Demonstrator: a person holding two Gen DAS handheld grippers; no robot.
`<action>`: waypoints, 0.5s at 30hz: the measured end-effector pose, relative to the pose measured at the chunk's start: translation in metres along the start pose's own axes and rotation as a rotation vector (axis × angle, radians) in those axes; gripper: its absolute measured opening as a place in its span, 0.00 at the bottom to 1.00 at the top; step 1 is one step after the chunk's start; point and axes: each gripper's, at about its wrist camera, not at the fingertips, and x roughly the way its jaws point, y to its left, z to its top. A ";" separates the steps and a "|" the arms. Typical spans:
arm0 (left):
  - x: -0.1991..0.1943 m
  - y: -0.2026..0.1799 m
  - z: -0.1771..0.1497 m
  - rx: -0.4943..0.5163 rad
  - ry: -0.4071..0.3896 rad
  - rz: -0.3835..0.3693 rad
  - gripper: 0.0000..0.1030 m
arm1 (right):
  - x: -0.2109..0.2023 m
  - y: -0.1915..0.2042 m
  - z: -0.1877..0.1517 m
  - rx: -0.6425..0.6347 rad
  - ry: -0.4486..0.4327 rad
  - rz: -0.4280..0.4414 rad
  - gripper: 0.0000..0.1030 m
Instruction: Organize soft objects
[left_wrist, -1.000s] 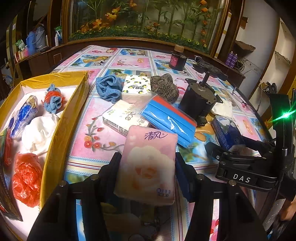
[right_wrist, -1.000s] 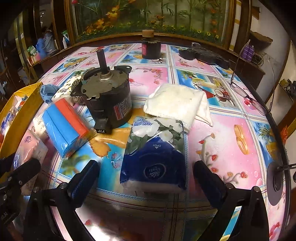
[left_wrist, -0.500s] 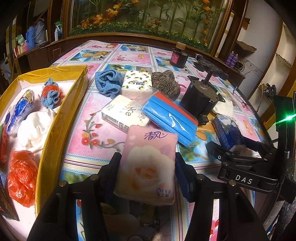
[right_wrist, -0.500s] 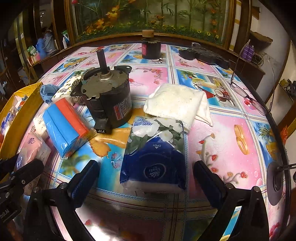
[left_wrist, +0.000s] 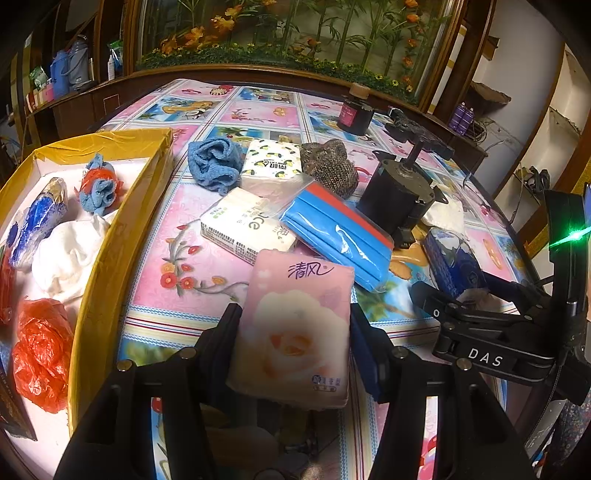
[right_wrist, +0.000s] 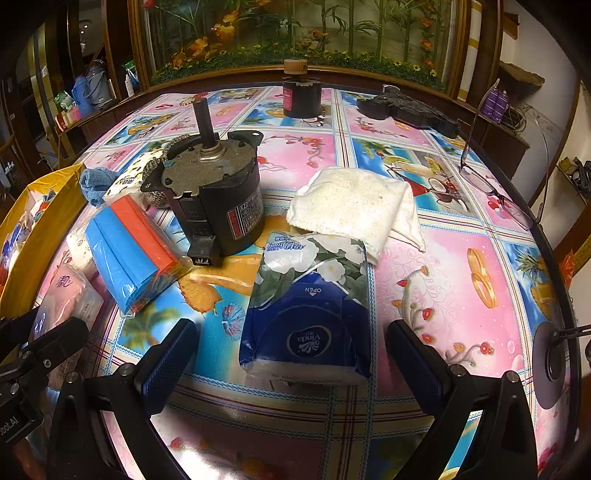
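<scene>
Grip confirmed on the left gripper (left_wrist: 295, 325): both fingers press the sides of a pink tissue pack (left_wrist: 295, 328), held above the flowered tablecloth (left_wrist: 177, 295). The right gripper (right_wrist: 291, 350) stands wide, its blue pads apart from a blue Vinda tissue pack (right_wrist: 310, 306) that lies flat between them on the cloth.

Landmark: the black electric motor (right_wrist: 218, 199), upright, shaft up. Just left of the motor lies a bagged blue-and-orange sponge set (right_wrist: 129, 251). Right of the motor sits a folded white cloth (right_wrist: 354, 203), its near edge touching the Vinda pack. Behind and left of the motor, a brown knitted item (left_wrist: 328, 166), a lemon-print tissue pack (left_wrist: 271, 166) and a blue towel (left_wrist: 214, 162). Well left of the motor, a yellow box (left_wrist: 96, 251) contains a white cloth (left_wrist: 70, 254), an orange plastic bag (left_wrist: 40, 350) and other soft pieces.
</scene>
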 end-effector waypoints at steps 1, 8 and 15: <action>0.000 0.000 0.000 -0.001 0.000 0.000 0.54 | 0.000 0.000 0.000 0.000 0.000 0.000 1.00; 0.000 0.001 0.000 -0.002 -0.001 -0.002 0.54 | 0.000 0.000 0.000 0.000 0.000 0.000 1.00; 0.000 0.001 0.001 -0.002 -0.002 -0.004 0.54 | 0.000 0.000 0.000 0.000 0.001 0.000 1.00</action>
